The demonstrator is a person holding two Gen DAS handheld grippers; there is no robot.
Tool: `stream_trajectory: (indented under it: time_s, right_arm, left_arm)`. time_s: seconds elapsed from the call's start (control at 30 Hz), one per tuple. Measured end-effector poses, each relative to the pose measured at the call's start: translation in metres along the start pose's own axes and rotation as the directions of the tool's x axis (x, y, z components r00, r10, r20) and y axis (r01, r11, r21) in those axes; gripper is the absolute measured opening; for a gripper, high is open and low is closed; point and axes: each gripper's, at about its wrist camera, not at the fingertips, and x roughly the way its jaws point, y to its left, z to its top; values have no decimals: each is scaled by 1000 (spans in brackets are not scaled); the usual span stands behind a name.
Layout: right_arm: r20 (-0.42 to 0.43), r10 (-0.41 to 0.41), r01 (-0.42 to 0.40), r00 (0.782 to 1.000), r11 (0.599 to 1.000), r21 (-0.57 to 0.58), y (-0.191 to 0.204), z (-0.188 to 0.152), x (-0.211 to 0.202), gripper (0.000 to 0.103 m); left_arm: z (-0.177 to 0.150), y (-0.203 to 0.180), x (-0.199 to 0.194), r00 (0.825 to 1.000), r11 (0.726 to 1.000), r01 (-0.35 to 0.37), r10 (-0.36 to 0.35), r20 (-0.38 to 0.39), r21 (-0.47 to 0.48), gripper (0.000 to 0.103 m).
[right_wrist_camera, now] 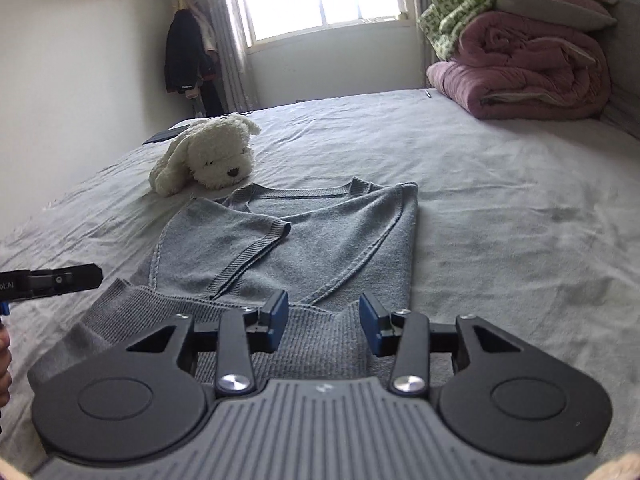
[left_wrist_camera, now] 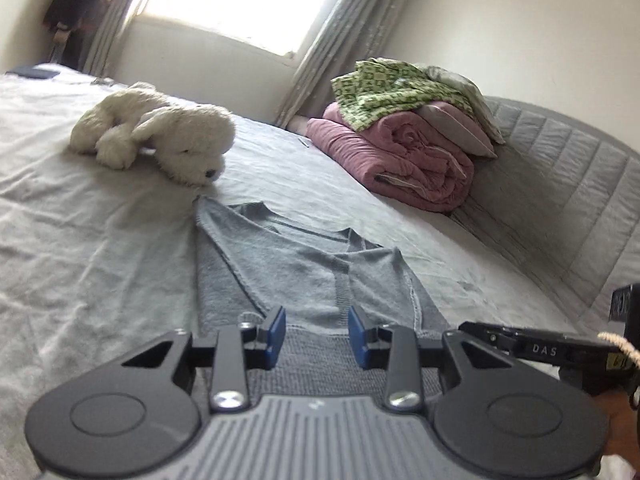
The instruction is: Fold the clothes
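Grey sweater (right_wrist_camera: 304, 236), pink quilt (right_wrist_camera: 528, 76), white plush dog (right_wrist_camera: 208, 156).

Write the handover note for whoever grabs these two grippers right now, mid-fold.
Left gripper: open, nothing between the pads, over the sweater's ribbed hem.
Right gripper: open, empty, over the same hem, further right.
Grey sweater: flat on the bed, collar towards the plush dog. Both sleeves are folded in across the body, and the hem edge lies doubled over nearest you.
Left to do: probably fold the hem end up towards the collar, then smooth it.
Pink quilt stack: at the headboard end, clear of the work.
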Motion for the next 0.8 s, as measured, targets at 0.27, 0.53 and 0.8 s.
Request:
stream_trajectory:
  time_s: [0.27, 0.53, 0.8]
  right_arm:
    - [-21, -34, 31, 999, 994, -103, 1, -21, 12, 36]
    - [14, -34, 34, 999, 999, -31, -2, -7, -8, 37]
    - [-61, -15, 9, 998, 995, -99, 15, -29, -12, 37]
  left_arm:
    - [-16, 23, 16, 997, 999, -35, 34, -68, -22, 21]
    - [1, 11, -9, 1000, 999, -27, 26, -7, -38, 11]
    - [-32, 0, -2, 992, 999, 17, -11, -122, 48, 12]
